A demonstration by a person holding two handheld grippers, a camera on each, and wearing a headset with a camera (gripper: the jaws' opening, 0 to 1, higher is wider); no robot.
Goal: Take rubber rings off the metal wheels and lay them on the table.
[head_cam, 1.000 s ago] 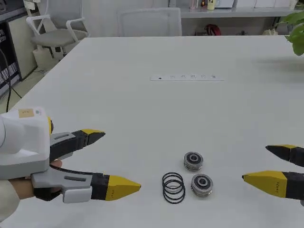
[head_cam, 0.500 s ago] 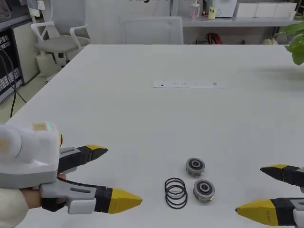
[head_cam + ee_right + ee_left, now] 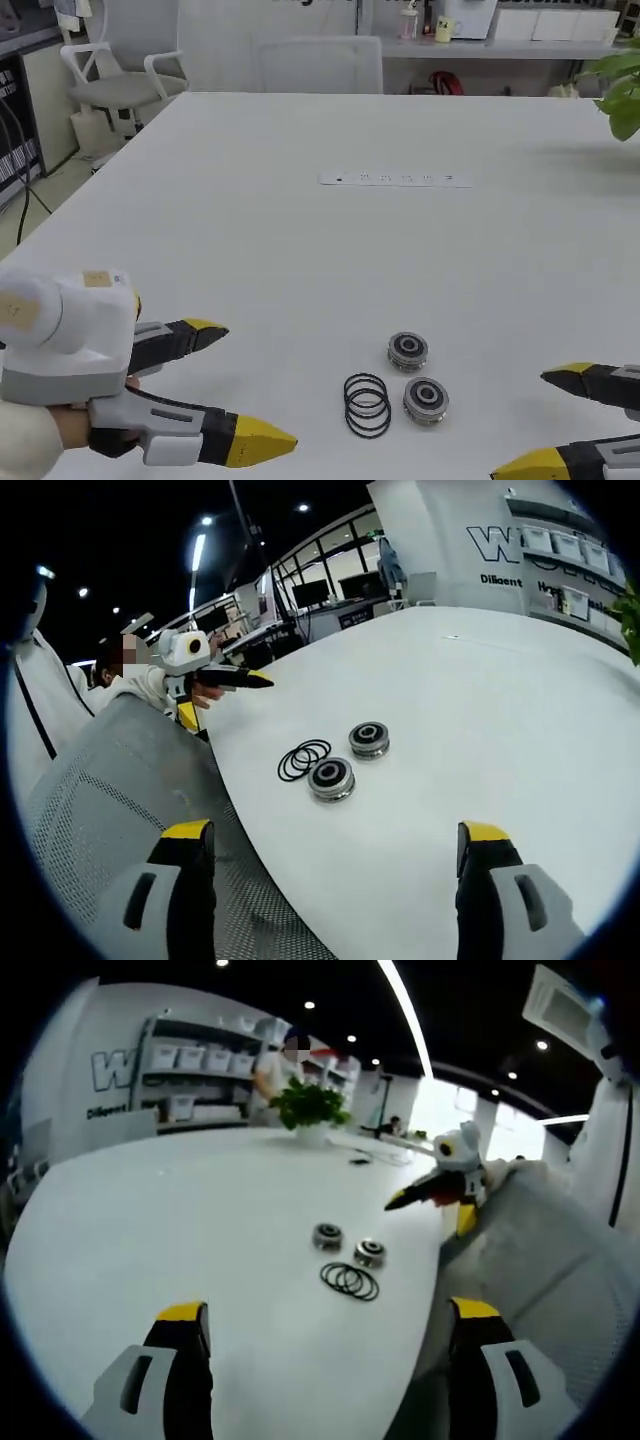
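Your left gripper (image 3: 258, 385) and right gripper (image 3: 520, 425) are both empty, fingers spread wide. Between them, near the desk's (image 3: 300, 250) near edge, stand 2 metal wheels: farther wheel (image 3: 408, 350), nearer wheel (image 3: 426, 397). Just beside them lies 1 heap of rubber rings (image 3: 367, 405), 3 or 4, overlapping.

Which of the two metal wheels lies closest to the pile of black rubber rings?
The wheel lower in the head view, right beside the rings; the other wheel lies farther up the table, apart from them.
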